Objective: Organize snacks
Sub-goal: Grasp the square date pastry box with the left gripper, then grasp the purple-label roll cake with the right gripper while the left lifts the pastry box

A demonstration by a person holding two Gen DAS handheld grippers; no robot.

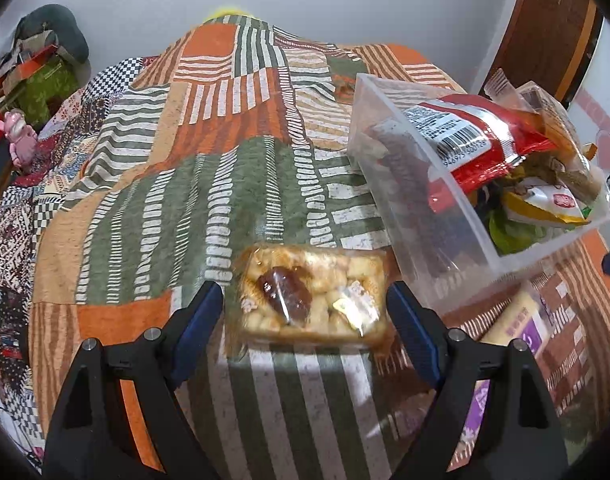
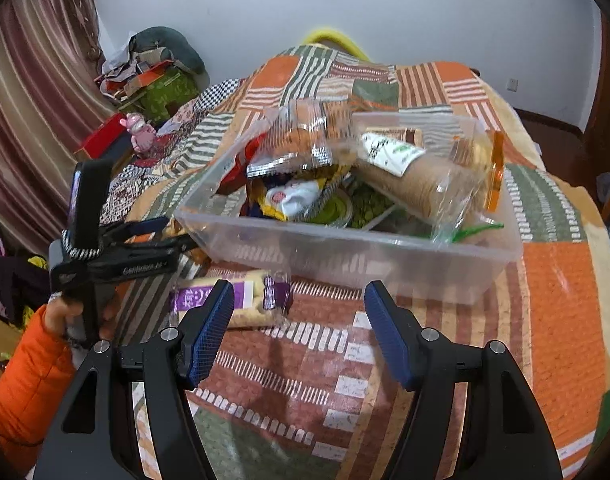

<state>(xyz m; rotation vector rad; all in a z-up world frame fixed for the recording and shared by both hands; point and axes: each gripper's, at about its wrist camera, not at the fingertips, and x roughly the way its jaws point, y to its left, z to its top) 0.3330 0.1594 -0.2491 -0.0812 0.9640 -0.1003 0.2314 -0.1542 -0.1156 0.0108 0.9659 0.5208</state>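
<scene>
Cellophane-wrapped pastry (image 1: 311,300) lies on the bed's quilt (image 1: 165,200) squarely between the wide-open, empty left tongs (image 1: 305,312), long axis across their gap, beside the clear bin (image 1: 409,216). Right tongs (image 2: 299,328), also open and empty, hover farther off.

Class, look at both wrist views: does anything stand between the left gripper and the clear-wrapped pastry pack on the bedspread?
Nothing visible does. The left gripper is open, its fingers either side of the pastry pack, which lies alone on the bedspread. The clear bin sits just to its right, apart from it.
</scene>
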